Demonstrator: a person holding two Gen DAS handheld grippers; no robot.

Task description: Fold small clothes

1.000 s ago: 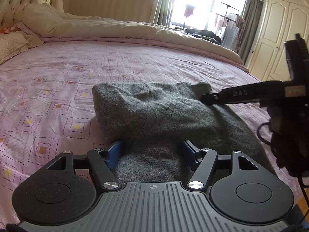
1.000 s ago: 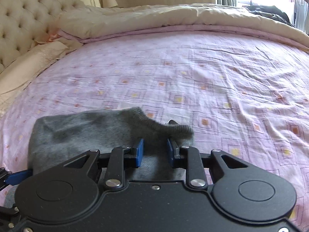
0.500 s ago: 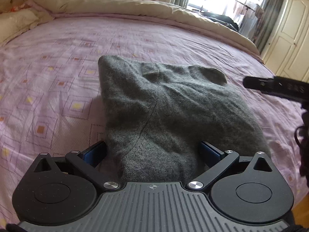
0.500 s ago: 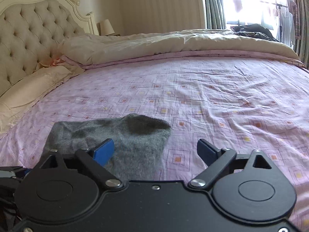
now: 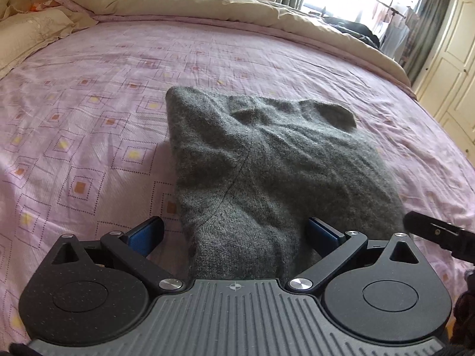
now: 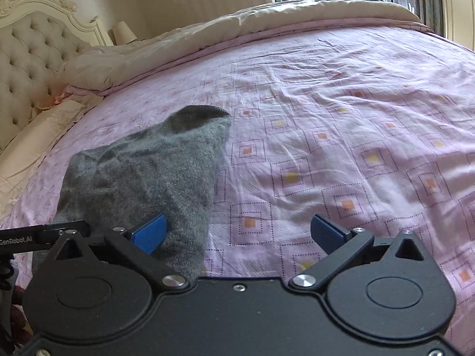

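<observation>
Grey knit garment (image 5: 267, 172) lies folded on the pink patterned bedsheet (image 5: 89, 118), toward the bed's near edge, well short of the beige duvet (image 5: 207, 3) bunched along the far edge. Left gripper (image 5: 234, 234) is released: jaws have just been opening and stand wide, the garment's near end lying between the blue pads (image 5: 145, 234) with no pad pressing on it. Right gripper (image 6: 237, 234) is also released, jaws just been opening; its left pad (image 6: 150, 233) sits over the garment's right edge, the rest of the gap over bare sheet. Garment's far corner (image 6: 204, 115) sticks up slightly.
</observation>
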